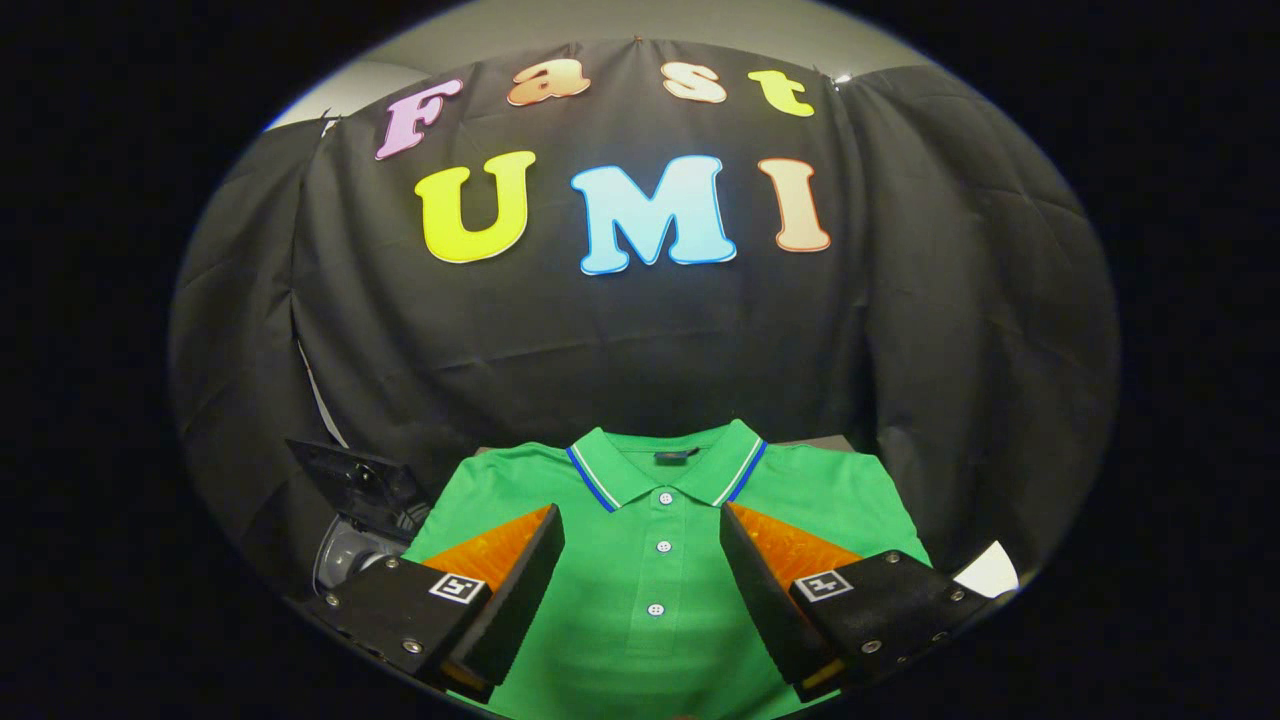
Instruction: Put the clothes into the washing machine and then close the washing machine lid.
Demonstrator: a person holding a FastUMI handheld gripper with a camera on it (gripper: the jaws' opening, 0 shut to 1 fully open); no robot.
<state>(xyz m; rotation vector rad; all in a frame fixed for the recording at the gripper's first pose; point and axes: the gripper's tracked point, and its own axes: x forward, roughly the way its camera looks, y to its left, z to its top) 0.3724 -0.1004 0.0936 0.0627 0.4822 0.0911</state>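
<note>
A green polo shirt [650, 560] lies flat on a table, collar toward the far side, its white buttons running down the middle. My gripper [642, 530] hovers above the shirt's chest, open, with the button placket showing in the wide gap between the two fingers. Nothing is held. To the left of the shirt, beyond the left finger, a small washing machine [350, 555] stands with its dark lid [360, 480] raised.
The black cloth wall hangs close behind the table. A white scrap of paper or card [988, 572] lies just beyond the right finger. The table's far edge [815, 442] shows behind the shirt's right shoulder.
</note>
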